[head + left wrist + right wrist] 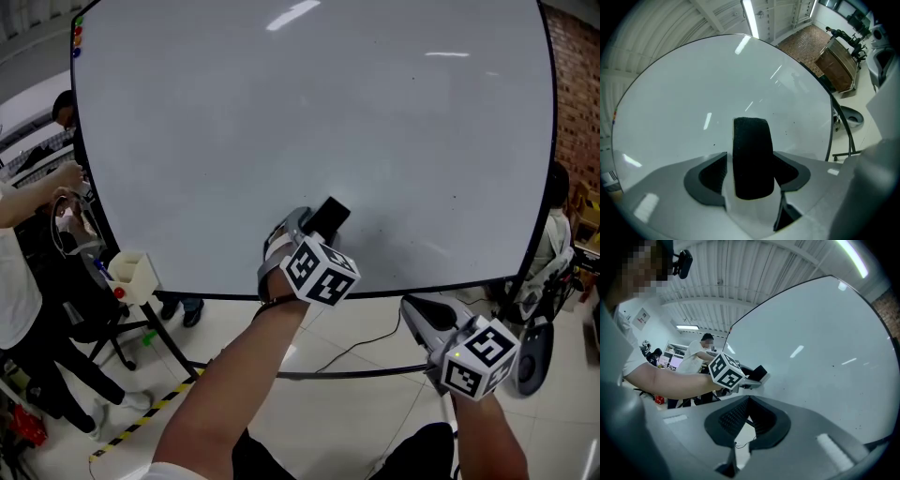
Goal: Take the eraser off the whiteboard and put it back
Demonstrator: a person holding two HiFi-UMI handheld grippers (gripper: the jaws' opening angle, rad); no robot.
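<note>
While the eraser (752,157) sits between the left gripper's (309,225) fingers, they stand spread, a sliver of light showing down one side, so the hold reads as released. Its long axis runs straight out past the fingertips toward the whiteboard (309,112). The right gripper (748,401), fingers clenched on nothing, hangs well apart, making the left plainly the nearer. Whether the eraser's far end touches the whiteboard cannot be made out.
</note>
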